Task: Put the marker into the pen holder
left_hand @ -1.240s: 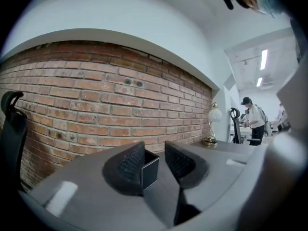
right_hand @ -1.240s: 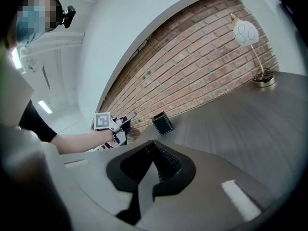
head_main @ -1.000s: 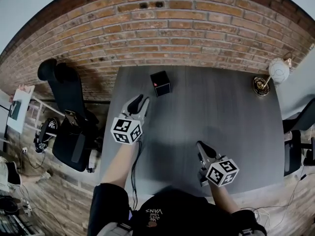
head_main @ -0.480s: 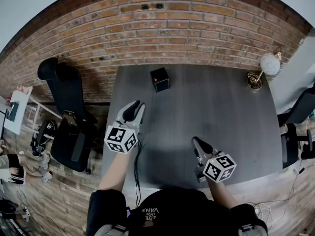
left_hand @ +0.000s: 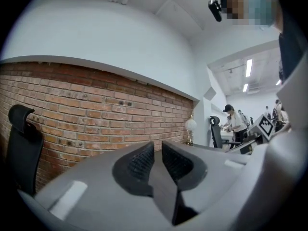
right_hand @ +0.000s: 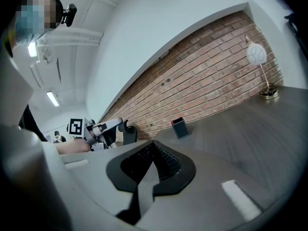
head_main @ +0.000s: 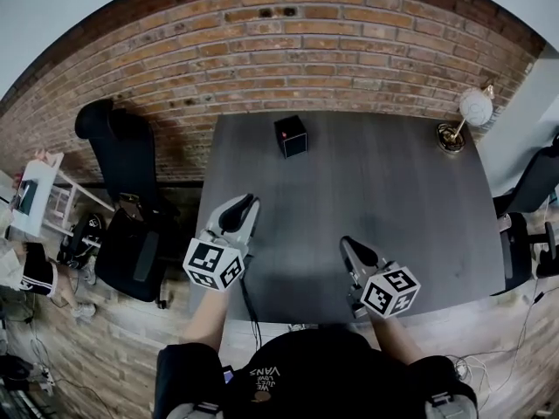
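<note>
A black cube-shaped pen holder [head_main: 291, 135] stands near the far edge of the dark grey table [head_main: 393, 199], with a small red spot on its side. The right gripper view shows the holder [right_hand: 180, 128] well ahead against the brick wall. No loose marker shows on the table. My left gripper [head_main: 247, 206] hovers at the table's left edge, jaws close together and empty. Over the near edge, my right gripper [head_main: 351, 248] has its pads [right_hand: 159, 159] pressed together with nothing between them. The left gripper [right_hand: 103, 126] also appears from the right gripper view.
A white globe lamp [head_main: 476, 107] on a brass base [head_main: 452, 138] stands at the table's far right corner. A black office chair [head_main: 118, 142] sits left of the table by the brick wall [head_main: 306, 51]. More chairs [head_main: 533, 190] stand on the right. People stand far off [left_hand: 233, 121].
Both grippers have drawn back from the pen holder toward the near edge of the table. Both stay empty.
</note>
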The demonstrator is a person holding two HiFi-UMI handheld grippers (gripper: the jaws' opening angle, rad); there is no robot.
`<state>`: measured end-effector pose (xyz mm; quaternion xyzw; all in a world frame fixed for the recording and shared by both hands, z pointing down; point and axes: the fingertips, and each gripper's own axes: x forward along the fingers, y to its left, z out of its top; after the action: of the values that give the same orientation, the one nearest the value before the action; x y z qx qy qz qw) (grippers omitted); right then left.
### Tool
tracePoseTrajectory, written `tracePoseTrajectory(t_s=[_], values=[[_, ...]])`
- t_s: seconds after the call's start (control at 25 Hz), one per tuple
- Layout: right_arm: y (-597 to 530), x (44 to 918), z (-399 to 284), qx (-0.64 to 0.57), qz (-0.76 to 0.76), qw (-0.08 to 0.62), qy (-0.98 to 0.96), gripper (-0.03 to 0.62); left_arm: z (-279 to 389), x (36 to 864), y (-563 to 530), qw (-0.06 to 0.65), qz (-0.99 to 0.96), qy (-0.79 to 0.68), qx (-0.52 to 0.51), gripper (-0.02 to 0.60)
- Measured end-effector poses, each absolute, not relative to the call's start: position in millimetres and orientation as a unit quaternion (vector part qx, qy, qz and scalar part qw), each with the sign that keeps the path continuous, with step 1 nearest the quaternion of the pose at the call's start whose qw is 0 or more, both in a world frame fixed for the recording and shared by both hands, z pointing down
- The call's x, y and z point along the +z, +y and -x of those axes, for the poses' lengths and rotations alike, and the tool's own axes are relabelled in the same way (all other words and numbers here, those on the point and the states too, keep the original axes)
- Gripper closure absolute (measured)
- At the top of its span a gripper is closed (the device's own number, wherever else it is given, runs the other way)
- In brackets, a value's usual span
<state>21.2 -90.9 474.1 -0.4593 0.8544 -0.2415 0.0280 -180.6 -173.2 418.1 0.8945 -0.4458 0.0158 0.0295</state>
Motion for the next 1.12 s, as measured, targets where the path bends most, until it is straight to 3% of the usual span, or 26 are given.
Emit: tracePoseTrajectory(t_s=[0.6, 1.12], values=[[-55.1, 467.2, 3.6, -0.227, 0.466, 0.033, 0.855, 0.594, 205.6, 414.9, -92.4, 0.033, -0.894, -0.447, -0.01, 0.526], [-34.8, 470.1, 26.8, -0.221, 0.451, 0.029, 0.864, 0.594, 211.3, 429.0, -43.9, 0.043, -0.894, -0.445, -0.015, 0.529]])
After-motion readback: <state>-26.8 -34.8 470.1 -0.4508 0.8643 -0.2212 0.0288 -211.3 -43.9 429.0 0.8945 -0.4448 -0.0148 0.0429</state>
